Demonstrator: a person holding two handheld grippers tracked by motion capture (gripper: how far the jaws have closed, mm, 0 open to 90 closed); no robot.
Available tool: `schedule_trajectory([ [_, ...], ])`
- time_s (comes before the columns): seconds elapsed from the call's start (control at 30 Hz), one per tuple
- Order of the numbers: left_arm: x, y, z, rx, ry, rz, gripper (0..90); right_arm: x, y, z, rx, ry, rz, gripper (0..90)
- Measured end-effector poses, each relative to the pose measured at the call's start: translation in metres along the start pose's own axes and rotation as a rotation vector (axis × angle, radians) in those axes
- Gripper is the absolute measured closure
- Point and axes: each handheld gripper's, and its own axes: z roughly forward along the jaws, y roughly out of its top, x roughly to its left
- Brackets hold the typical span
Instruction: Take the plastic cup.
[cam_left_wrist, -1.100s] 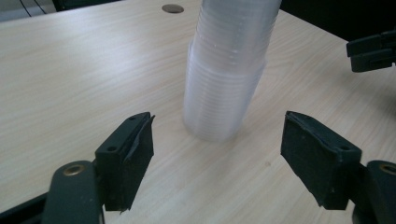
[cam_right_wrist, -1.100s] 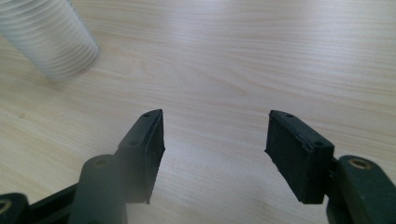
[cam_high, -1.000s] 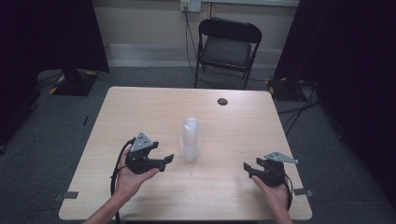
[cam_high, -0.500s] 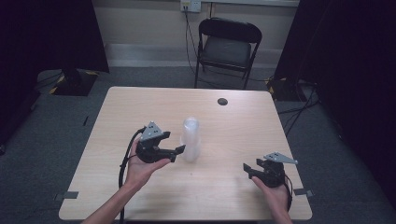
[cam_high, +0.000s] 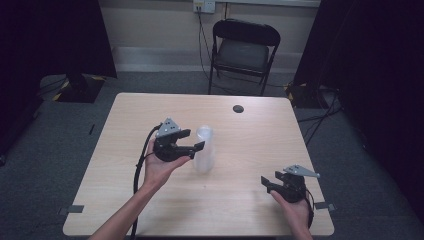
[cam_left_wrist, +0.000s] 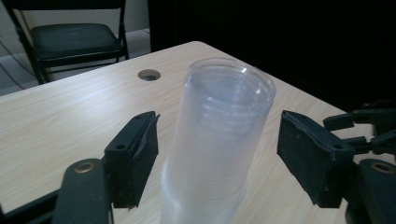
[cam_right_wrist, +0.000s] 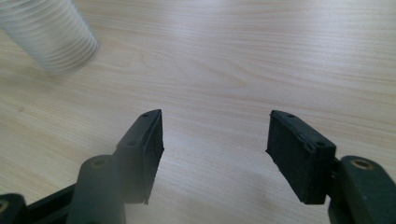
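Observation:
A tall stack of clear plastic cups (cam_high: 204, 149) stands upright near the middle of the wooden table (cam_high: 250, 135). My left gripper (cam_high: 192, 145) is open right beside the stack on its left. In the left gripper view the cup stack (cam_left_wrist: 215, 140) stands between the two spread jaws, with gaps on both sides. My right gripper (cam_high: 266, 183) rests low near the table's front right, open, with nothing between its jaws. The right gripper view has the ribbed cup stack (cam_right_wrist: 46, 35) at its upper left, well away from the right gripper (cam_right_wrist: 215, 144).
A small round hole (cam_high: 238, 108) sits in the table near its far edge. A black folding chair (cam_high: 242, 50) stands behind the table. Dark curtains hang at both sides. A black cable (cam_high: 140, 165) trails from the left gripper along the forearm.
My left gripper has moved right and a little forward, from the table's left part up to the cup stack, so its jaws now stand on either side of it. The right gripper has stayed put.

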Motion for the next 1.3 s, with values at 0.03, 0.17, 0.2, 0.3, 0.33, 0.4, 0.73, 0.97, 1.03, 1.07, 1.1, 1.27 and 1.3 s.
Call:
schedule_trajectory([
  [0.03,0.0,0.0,0.0,0.0,0.0,0.0,29.8,0.0,0.0,0.0,-0.001,0.001,0.001,36.1],
  [0.17,-0.001,0.001,0.006,-0.001,0.012,0.059,29.9,-0.001,0.0,0.0,0.002,0.006,0.001,36.4],
  [0.2,-0.001,0.0,0.01,-0.002,0.009,0.062,28.3,0.0,-0.001,-0.001,0.002,0.008,0.003,36.4],
  [0.3,-0.003,0.0,0.017,0.011,0.005,0.08,27.3,0.0,-0.001,-0.001,0.007,0.008,0.001,36.4],
  [0.33,-0.003,0.0,0.019,0.015,0.0,0.085,27.3,0.0,-0.001,0.0,0.005,0.009,0.001,36.4],
  [0.4,-0.005,-0.001,0.026,0.029,0.005,0.097,26.6,0.001,-0.001,0.0,0.005,0.009,0.001,36.4],
  [0.73,-0.002,-0.006,0.046,0.062,0.026,0.103,20.9,0.004,-0.002,-0.001,0.004,0.009,-0.005,36.5],
  [0.97,0.001,-0.012,0.055,0.093,0.028,0.101,20.9,0.003,-0.003,-0.004,0.002,0.005,-0.004,36.6],
  [1.03,0.002,-0.015,0.056,0.102,0.025,0.097,21.0,0.003,-0.004,-0.005,0.002,0.0,-0.003,36.6],
  [1.07,0.003,-0.016,0.057,0.104,0.021,0.091,21.4,0.003,-0.004,-0.005,0.0,0.001,-0.004,36.6],
  [1.1,0.003,-0.018,0.058,0.116,0.014,0.084,22.0,0.003,-0.003,-0.005,-0.002,0.001,-0.007,36.6],
  [1.27,0.004,-0.022,0.06,0.135,0.005,0.096,24.2,0.004,-0.003,-0.004,0.002,0.006,-0.01,36.9],
  [1.3,0.005,-0.022,0.06,0.131,-0.006,0.091,27.0,0.004,-0.003,-0.004,0.001,0.006,-0.011,36.9],
])
